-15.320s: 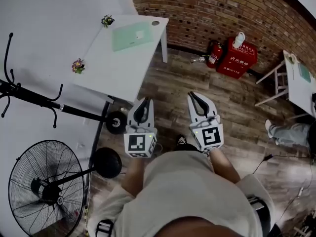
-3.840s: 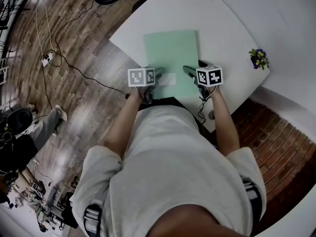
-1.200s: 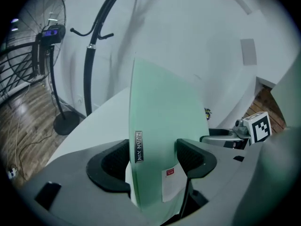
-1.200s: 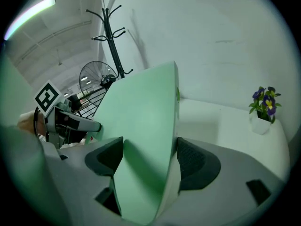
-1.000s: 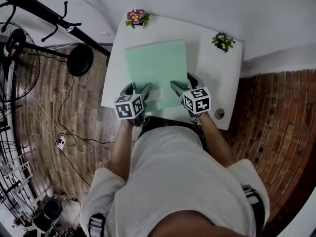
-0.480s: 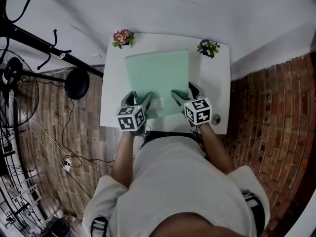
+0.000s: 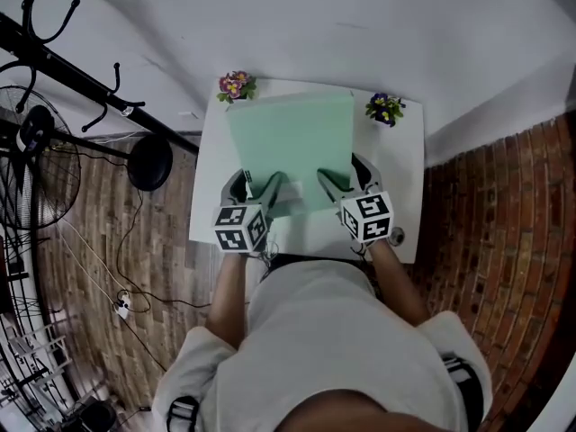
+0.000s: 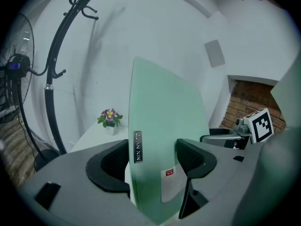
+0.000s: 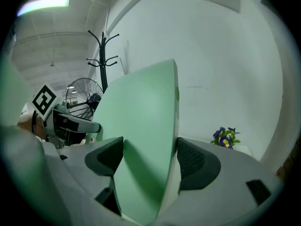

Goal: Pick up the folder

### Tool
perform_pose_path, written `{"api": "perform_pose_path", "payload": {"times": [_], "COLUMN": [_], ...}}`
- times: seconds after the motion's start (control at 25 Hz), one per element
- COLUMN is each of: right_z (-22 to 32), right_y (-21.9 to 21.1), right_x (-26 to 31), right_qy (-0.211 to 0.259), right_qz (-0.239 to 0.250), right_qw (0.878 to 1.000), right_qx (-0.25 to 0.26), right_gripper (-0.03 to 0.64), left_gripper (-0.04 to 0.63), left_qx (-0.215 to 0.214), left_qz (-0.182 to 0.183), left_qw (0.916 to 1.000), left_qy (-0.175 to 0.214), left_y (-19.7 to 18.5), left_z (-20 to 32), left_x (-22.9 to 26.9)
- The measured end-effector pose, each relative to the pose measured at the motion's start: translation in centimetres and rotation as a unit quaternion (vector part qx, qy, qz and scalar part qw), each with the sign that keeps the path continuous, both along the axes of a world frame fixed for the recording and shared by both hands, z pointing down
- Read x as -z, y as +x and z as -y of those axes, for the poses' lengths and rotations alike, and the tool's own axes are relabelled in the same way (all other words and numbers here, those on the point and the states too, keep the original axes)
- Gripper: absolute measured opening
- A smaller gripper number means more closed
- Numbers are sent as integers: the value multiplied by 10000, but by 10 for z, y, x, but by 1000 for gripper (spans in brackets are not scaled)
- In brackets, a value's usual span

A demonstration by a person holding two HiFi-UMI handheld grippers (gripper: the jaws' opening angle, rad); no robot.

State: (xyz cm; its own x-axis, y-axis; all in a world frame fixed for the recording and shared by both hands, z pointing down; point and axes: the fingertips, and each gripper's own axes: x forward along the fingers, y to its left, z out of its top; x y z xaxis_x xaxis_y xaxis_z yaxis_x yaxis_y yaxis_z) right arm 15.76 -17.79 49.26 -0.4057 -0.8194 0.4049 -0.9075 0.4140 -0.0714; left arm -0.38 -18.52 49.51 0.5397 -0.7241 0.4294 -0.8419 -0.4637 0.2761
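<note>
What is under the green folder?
The white table is under it; its bare top shows to the left and right of the folder. The part directly beneath the folder is covered, so whether anything lies there cannot be seen.

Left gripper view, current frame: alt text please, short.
The left gripper clamps a pale green folder between its black jaws, filling mid-frame. The right gripper holds it at right; behind are a white table with a potted flower, a black coat stand and a white wall.
</note>
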Motion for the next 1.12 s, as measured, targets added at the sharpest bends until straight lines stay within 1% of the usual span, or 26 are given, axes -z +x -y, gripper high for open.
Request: {"api": "perform_pose_path", "payload": {"times": [0.44,0.64,0.88,1.12], "right_z": [13,14,11,17], "right_y": [0,2,0,2], "right_x": [51,68,84,101], "right_qy": [654,876,1104,1314], "right_qz": [13,-66,-84,-51], "right_qw": [9979,9961,9938,9913], "right_qx": [12,-44,-25,-30], "right_gripper": [357,357,357,357], "left_gripper": [318,318,318,318], "left_qx": [30,35,4,64], "left_qz": [129,103,152,149], "left_qw": [9967,9947,9906,9874], "left_qy": [800,1023,1362,1573], "left_y": [0,3,0,1], "left_z": [12,13,10,16], "left_x": [55,69,85,105]}}
